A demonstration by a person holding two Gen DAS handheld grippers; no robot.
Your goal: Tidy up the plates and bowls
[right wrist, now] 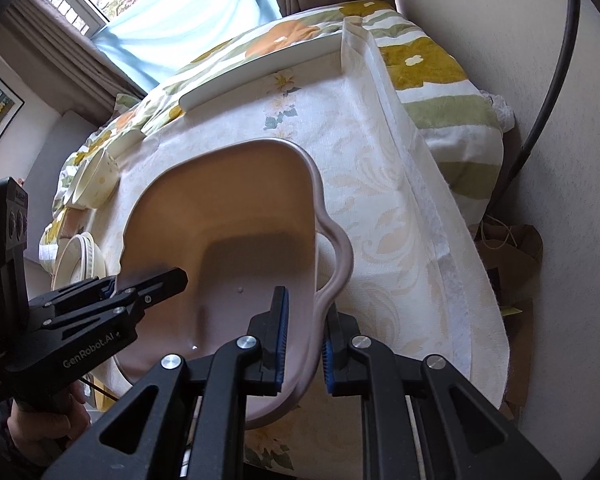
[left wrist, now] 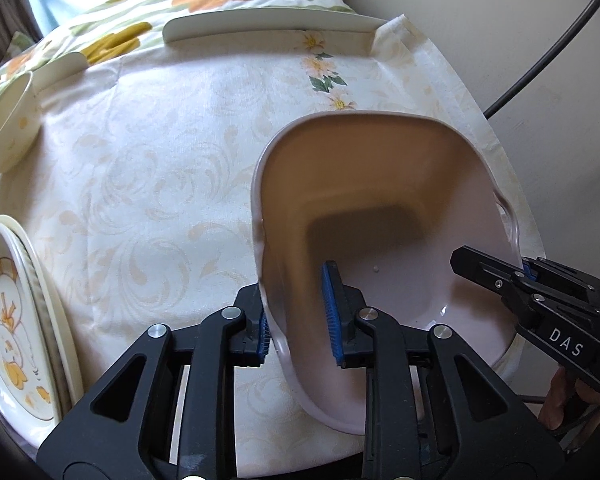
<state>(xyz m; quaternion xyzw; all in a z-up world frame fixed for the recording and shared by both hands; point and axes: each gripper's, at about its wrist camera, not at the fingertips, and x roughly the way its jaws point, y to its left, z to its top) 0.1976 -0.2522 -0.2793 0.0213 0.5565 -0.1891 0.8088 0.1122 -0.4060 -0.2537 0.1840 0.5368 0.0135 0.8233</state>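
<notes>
**Basin down on the cloth**

Left wrist: my left gripper (left wrist: pixel 302 322) straddles the pink basin (left wrist: pixel 380 200) wall, pads barely slack, steadying it. Right wrist: my right gripper (right wrist: pixel 304 340) clamps the handle side, sharing the load.

Table (left wrist: pixel 148 168), cream cloth: pink dish (left wrist: pixel 380 184), plates (left wrist: pixel 16 312), bowl (left wrist: pixel 8 128).
</notes>
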